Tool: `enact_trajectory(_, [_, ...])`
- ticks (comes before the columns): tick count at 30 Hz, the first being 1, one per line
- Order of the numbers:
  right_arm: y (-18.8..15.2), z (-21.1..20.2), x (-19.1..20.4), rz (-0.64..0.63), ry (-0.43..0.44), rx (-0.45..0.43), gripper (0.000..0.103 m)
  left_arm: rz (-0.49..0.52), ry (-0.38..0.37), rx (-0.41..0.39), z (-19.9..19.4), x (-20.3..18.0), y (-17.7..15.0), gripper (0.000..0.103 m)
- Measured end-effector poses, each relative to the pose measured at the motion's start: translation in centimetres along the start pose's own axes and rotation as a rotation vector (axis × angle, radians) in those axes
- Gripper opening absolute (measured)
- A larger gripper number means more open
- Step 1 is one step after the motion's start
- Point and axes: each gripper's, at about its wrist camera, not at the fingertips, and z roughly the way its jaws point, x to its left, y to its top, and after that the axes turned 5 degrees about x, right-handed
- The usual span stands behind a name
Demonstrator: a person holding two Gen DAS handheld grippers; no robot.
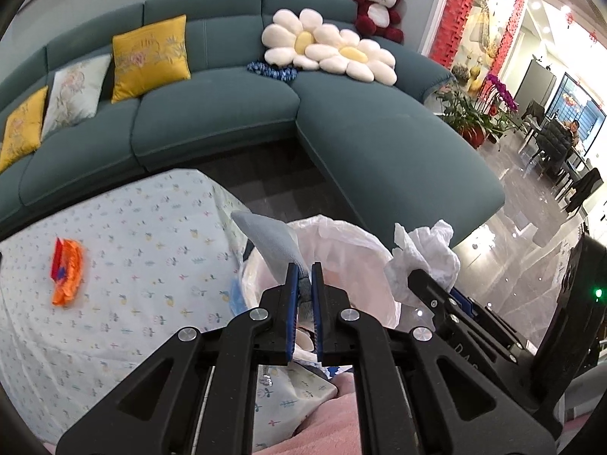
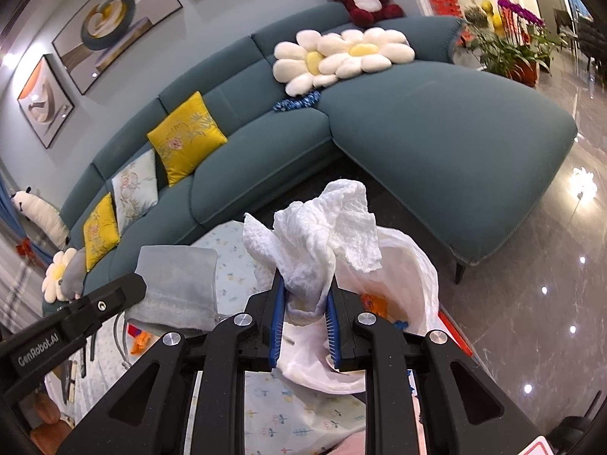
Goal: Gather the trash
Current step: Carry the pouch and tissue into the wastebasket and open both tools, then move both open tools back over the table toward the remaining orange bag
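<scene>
My left gripper (image 1: pixel 306 271) is shut on a grey-blue cloth (image 1: pixel 271 240), held above the trash bin lined with a white bag (image 1: pixel 353 250); the cloth also shows in the right wrist view (image 2: pixel 176 284). My right gripper (image 2: pixel 305 290) is shut on a crumpled white paper towel (image 2: pixel 322 227), held over the bag's rim (image 2: pixel 413 265); it shows in the left wrist view too (image 1: pixel 421 258). Orange scraps (image 2: pixel 373 303) lie inside the bag. An orange and red wrapper (image 1: pixel 66 271) lies on the floral tablecloth (image 1: pixel 132 265) at the left.
A teal sectional sofa (image 1: pixel 341 125) with yellow cushions (image 1: pixel 150 57), daisy pillows (image 1: pixel 330 49) and a red plush bear (image 1: pixel 377 5) curves behind the table. Glossy floor (image 2: pixel 531 265) lies to the right, with potted plants (image 1: pixel 470 113) beyond. Orange bits (image 2: pixel 138 343) lie on the table.
</scene>
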Motion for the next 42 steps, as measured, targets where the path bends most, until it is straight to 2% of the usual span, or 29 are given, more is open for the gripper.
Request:
enact_trajectory(8, [-0.4, 3.1, -1.9, 0.022, -0.032, 0.054, 0.019, -0.007, -0.009, 0.047, 3.5, -0.7, 0.8, 0.009])
enact_trajectory(9, [-0.4, 3.4, -2.1, 0.022, -0.034, 0.060, 0.020, -0.013, -0.006, 0.050, 3.8, -0.6, 0.9, 0.014])
enact_trajectory(12, [-0.4, 4.2, -2.2, 0.028, -0.058, 0.068, 0.029, -0.048, 0.007, 0.038, 4.2, -0.3, 1.1, 0.042])
enact_trajectory(13, [-0.3, 4.4, -2.2, 0.033, -0.065, 0.069, 0.033, -0.056, 0.011, 0.032, 4.2, -0.1, 1.2, 0.048])
enact_trajectory(15, [-0.3, 4.6, -2.2, 0.037, -0.064, 0.066, 0.043, -0.062, 0.027, 0.033, 4.4, 0.2, 1.3, 0.051])
enact_trajectory(24, [-0.7, 4.9, -0.8, 0.015, -0.068, 0.077, 0.048, -0.105, 0.047, 0.046, 4.1, 2.7, 0.5, 0.052])
enact_trajectory(29, [-1.1, 4.5, 0.7, -0.009, -0.066, 0.077, 0.051, -0.131, 0.054, 0.026, 2.8, 4.2, 0.1, 0.052])
enact_trajectory(32, [-1.2, 4.1, 1.8, -0.024, -0.061, 0.069, 0.054, -0.148, 0.069, 0.005, 1.5, 5.4, -0.2, 0.057])
enact_trajectory(42, [-1.7, 3.2, 6.2, -0.095, -0.042, 0.062, 0.055, -0.217, 0.094, -0.025, -1.2, 9.3, -1.1, 0.058])
